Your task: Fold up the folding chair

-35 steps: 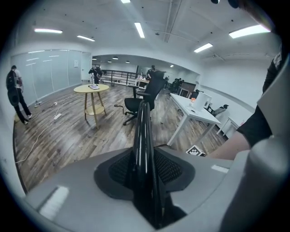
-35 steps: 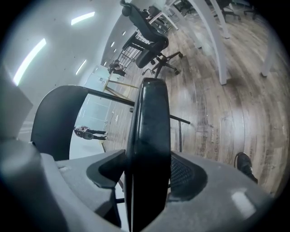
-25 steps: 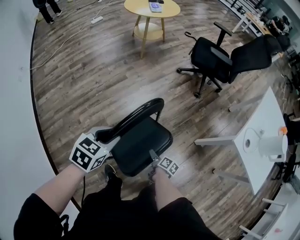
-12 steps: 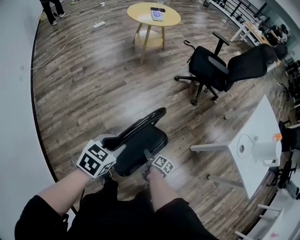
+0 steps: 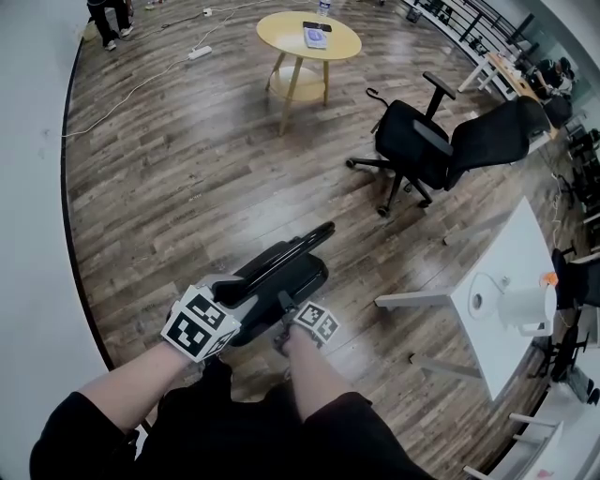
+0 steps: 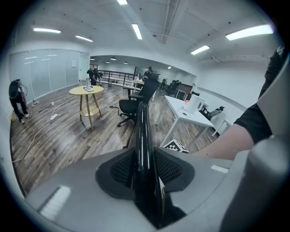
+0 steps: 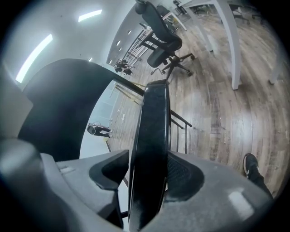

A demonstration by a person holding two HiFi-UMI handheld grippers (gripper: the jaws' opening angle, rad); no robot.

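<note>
A black folding chair (image 5: 281,272) stands on the wood floor just in front of me, its padded seat (image 5: 292,278) tilted up close to the backrest bar (image 5: 281,249). My left gripper (image 5: 230,292) is shut on the glossy black backrest tube (image 6: 141,136), which runs straight out between its pads. My right gripper (image 5: 283,305) grips the seat's front edge (image 7: 152,136), the thick black rim filling the gap between its jaws. The chair's legs (image 7: 181,133) show only in the right gripper view.
A black office chair (image 5: 433,136) stands to the right beyond the folding chair, and a round yellow table (image 5: 307,36) stands far ahead. At the right is a white desk (image 5: 502,272) holding a white jug (image 5: 527,302). A wall (image 5: 28,187) runs along the left. A person's legs (image 5: 108,19) show at the far left.
The seat has swung up from nearly flat towards the backrest. Both grippers have risen and shifted forward with the chair, still holding it.
</note>
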